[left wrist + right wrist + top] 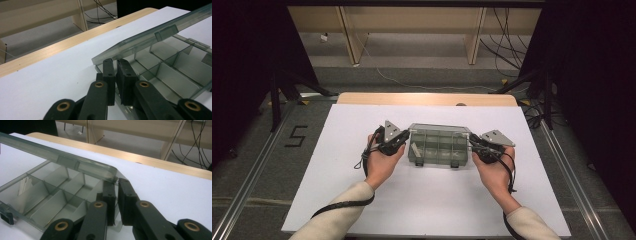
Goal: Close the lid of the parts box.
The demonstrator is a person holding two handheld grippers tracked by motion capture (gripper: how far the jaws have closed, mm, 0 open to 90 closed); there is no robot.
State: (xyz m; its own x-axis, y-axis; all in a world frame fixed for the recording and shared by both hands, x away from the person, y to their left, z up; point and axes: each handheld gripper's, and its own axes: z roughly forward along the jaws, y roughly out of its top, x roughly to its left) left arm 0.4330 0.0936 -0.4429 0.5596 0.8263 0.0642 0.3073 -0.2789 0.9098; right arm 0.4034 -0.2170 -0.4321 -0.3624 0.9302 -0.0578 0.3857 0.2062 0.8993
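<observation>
High view: a clear grey plastic compartment box point(438, 146) sits mid-table, its lid point(150, 37) half-raised, flanked by the clenched, empty left gripper point(404, 136) and right gripper point(472, 140); probably next, swinging the lid fully open.

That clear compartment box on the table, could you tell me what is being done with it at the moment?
A person holds a gripper in each hand at the two ends of the clear compartment box, which sits on the white sheet. The left gripper and right gripper each have their jaws nearly closed, tips just under the lid at its end corners. The lid is raised at an angle above the dividers, so the box is partly open.
</observation>
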